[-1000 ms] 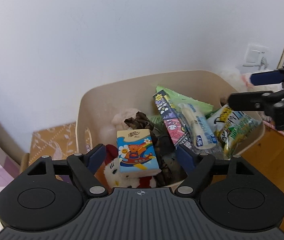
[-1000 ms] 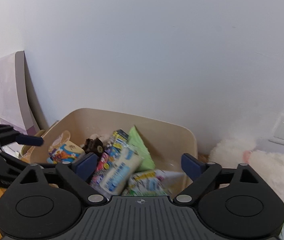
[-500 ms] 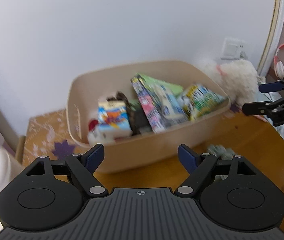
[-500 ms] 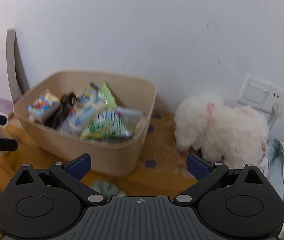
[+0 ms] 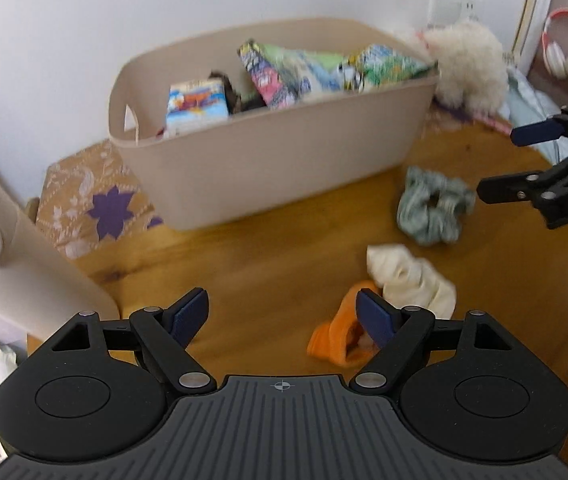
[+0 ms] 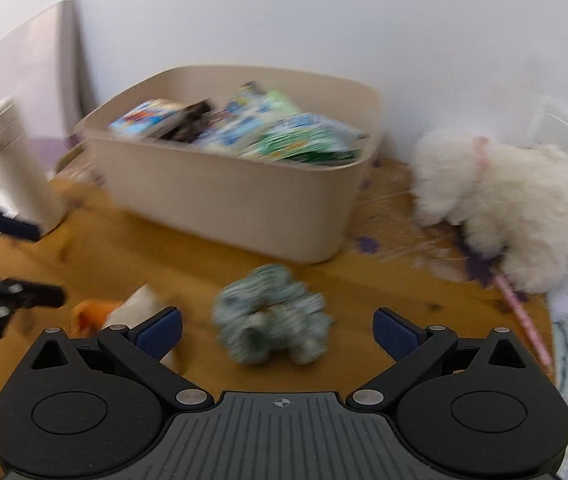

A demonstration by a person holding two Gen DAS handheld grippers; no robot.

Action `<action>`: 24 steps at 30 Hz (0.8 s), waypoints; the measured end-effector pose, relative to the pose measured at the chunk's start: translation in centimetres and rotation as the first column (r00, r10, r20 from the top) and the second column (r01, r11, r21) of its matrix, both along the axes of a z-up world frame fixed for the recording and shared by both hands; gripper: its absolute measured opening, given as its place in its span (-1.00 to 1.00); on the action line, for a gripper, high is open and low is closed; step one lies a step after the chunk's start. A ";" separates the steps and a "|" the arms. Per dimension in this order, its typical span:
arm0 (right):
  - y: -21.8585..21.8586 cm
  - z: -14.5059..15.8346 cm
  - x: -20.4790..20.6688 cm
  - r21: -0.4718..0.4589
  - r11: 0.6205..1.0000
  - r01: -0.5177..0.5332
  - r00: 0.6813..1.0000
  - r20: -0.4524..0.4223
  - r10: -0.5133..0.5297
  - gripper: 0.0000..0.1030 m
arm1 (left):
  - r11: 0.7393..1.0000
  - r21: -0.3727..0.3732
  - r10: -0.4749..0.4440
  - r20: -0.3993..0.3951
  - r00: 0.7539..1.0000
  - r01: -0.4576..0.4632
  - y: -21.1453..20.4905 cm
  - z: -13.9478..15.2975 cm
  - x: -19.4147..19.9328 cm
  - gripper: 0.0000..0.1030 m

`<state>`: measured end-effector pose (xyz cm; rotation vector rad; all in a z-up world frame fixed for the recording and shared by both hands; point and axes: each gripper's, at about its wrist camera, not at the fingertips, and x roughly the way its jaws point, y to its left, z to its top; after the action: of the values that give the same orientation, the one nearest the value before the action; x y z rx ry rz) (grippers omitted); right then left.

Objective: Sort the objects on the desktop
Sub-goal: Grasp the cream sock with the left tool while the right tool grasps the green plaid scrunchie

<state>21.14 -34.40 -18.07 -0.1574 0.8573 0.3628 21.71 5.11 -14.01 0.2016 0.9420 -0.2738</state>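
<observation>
**Both claws spread over loose soft items, bin already full**

Left gripper (image 5: 281, 312): jaws spread, empty, over bare wooden desk (image 5: 267, 264); its right pad overlaps the orange cloth (image 5: 336, 340), contact unclear. Right gripper (image 6: 277, 330): jaws spread, empty, green scrunchie (image 6: 271, 320) between the pads. Cream cloth (image 5: 412, 280) touches the orange one. Beige bin (image 5: 284, 160) stands behind, packed to the rim.

Risks, judged: a pinch may drag both touching cloths together; the limp scrunchie may slip from a partial grip; anything dropped on the heaped packets could slide off.

Writing: packet print blurred, unreadable.
</observation>
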 end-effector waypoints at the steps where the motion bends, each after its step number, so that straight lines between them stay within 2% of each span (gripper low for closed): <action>1: 0.6 -0.2 -0.5 -0.003 1.000 -0.027 1.000 -0.002 0.027 1.00 | 1.000 0.005 -0.002 -0.008 1.000 0.002 0.1 -0.3 -0.2 0.60; 6: 3.0 -1.1 -1.7 -0.011 0.995 -0.103 0.994 -0.023 0.103 1.00 | 0.999 0.024 -0.028 -0.036 0.999 0.029 0.2 -1.4 -1.1 0.60; 10: 3.5 -1.4 -1.6 -0.061 0.995 -0.085 0.996 0.011 0.086 1.00 | 0.999 -0.011 -0.035 -0.032 0.999 0.035 0.0 -1.2 -1.5 0.60; 14: 1.8 -1.0 -0.6 -0.096 0.995 -0.020 0.999 0.039 0.024 1.00 | 0.997 -0.059 -0.056 -0.004 0.998 0.056 -1.4 -0.1 -1.7 0.60; 18: -0.4 -1.2 0.4 -0.126 0.992 -0.020 1.000 0.017 0.022 1.00 | 0.994 -0.079 -0.072 -0.005 0.997 0.071 -3.9 0.2 -1.1 0.60; 24: -2.6 -2.2 1.8 -0.145 0.989 -0.042 0.999 -0.014 0.041 1.00 | 0.987 -0.054 -0.154 -0.037 0.987 0.152 -7.7 -0.9 0.8 0.60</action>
<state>22.92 -36.97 -20.29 -0.3086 0.8927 0.3405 22.52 -2.60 -14.89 0.2228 0.9611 -0.4449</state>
